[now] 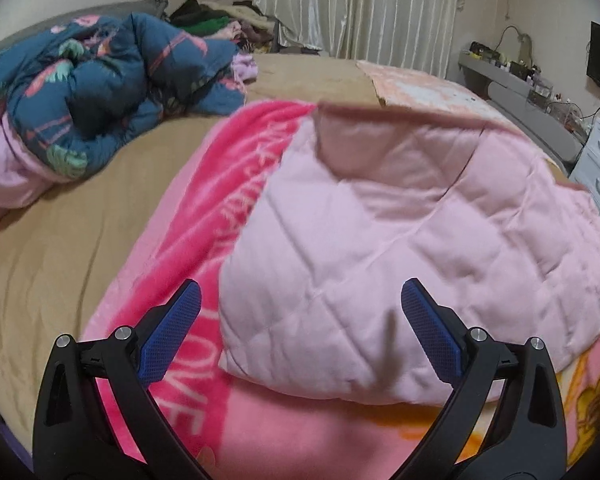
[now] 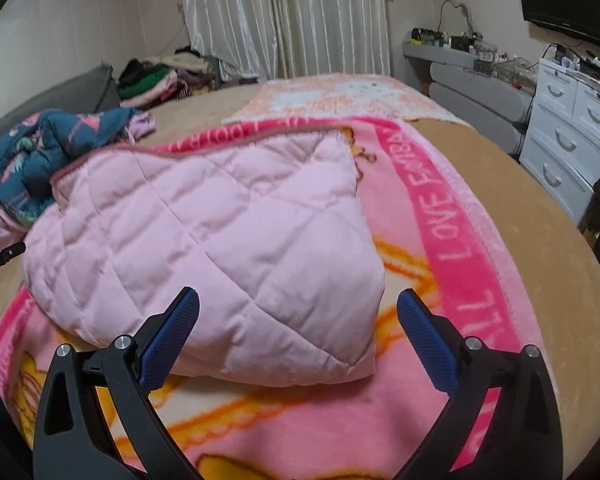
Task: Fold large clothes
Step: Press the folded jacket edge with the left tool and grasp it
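Quilting fills both views: the pale pink quilted garment lies folded on the bright pink blanket, just beyond the fingertips. Left gripper gapes wide and empty, right gripper likewise. Best play, I'd say: bracket the near corners, pinch every layer, lift evenly.

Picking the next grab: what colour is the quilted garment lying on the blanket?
Pale pink quilted garment, clearest in the right wrist view.
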`<move>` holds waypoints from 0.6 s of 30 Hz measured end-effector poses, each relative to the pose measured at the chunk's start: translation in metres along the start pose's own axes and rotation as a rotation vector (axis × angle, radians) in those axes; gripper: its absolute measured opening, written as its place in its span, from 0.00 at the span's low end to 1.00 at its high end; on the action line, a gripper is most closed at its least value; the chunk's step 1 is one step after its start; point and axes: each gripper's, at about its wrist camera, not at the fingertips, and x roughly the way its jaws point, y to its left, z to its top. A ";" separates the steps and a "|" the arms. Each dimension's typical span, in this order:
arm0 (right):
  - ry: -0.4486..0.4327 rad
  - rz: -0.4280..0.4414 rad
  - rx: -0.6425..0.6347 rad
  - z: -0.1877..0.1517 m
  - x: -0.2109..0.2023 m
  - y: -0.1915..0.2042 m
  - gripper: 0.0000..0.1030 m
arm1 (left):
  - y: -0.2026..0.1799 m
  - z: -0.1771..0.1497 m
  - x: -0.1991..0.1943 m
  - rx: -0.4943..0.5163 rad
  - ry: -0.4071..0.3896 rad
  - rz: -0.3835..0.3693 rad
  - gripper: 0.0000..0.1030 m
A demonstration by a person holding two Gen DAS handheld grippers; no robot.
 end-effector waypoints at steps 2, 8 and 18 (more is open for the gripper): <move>0.013 -0.003 0.008 -0.004 0.010 -0.003 0.96 | 0.005 -0.006 0.012 -0.019 0.028 -0.036 0.91; 0.012 0.010 0.046 -0.008 0.030 -0.008 0.95 | 0.012 -0.009 0.032 -0.081 0.058 -0.103 0.91; -0.026 0.022 0.006 0.021 0.037 0.006 0.24 | -0.019 0.013 0.032 -0.017 0.008 -0.047 0.15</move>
